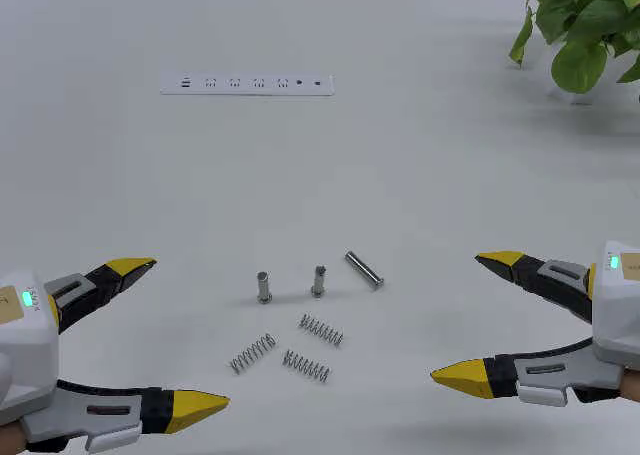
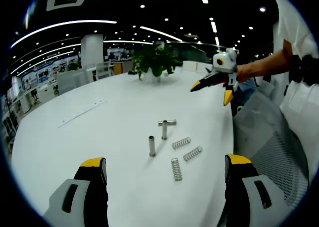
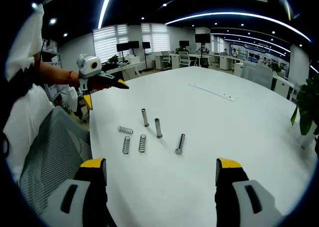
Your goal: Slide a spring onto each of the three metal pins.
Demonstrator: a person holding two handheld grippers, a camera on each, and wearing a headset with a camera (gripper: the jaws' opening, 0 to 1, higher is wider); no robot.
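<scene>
Head view: left pin (image 1: 264,286) and middle pin (image 1: 319,281) stand upright on the tabletop (image 1: 450,175), and the right pin (image 1: 364,270) lies on its side just beside them. Nearer the person lie the left spring (image 1: 252,353), front spring (image 1: 306,366) and back spring (image 1: 321,330), all loose, none on a pin. The left hand-held gripper (image 1: 190,333) and right hand-held gripper (image 1: 455,317) flank them, jaws wide and holding nothing. Farther back are a power strip (image 1: 247,83) and a plant (image 1: 585,25).
</scene>
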